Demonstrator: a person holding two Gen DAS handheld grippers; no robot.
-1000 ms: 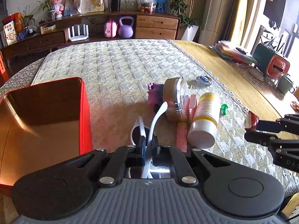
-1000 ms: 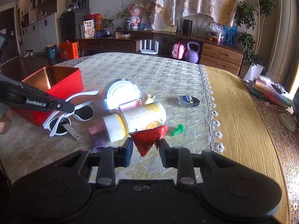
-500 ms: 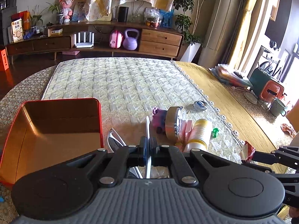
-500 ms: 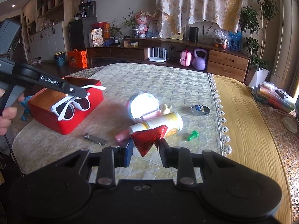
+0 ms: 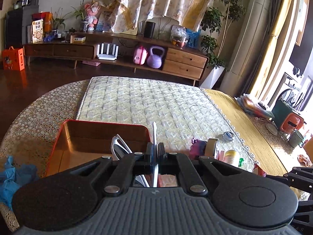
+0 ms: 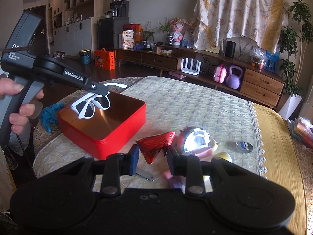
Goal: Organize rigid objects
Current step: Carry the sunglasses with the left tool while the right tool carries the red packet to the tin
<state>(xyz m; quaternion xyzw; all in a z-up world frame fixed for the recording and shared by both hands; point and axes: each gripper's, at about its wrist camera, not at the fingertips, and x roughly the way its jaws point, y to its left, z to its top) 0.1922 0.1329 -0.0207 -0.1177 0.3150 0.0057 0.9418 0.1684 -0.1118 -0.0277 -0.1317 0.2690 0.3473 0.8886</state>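
Two things are in the grippers at once. White-framed sunglasses [image 6: 92,105] hang from the left gripper [image 5: 155,152], whose jaws are closed on one thin white temple arm; the lenses dangle just above the open red tin [image 6: 109,129], over its near left corner as the right wrist view shows it. From the left wrist view the frame [image 5: 119,146] sits in front of the tin's copper-coloured inside [image 5: 93,137]. The right gripper [image 6: 151,153] has its jaws pressed on a red crinkled packet [image 6: 156,145], held off the counter [image 6: 195,101] beside the tin's right wall.

Behind the packet, on the quilted cloth, lies a cluster: a round shiny tin [image 6: 195,141] on its side, a pink item [image 6: 203,152] touching it, a yellow-capped bottle [image 5: 231,157] and a small green piece [image 5: 241,161] next to that bottle. A flat round blue-labelled case [image 6: 243,146] rests apart, nearer the lace edge. A metal nail clipper [image 6: 144,174] lies just under the right gripper. Blue crumpled material [image 6: 49,115] sits left of the red tin.
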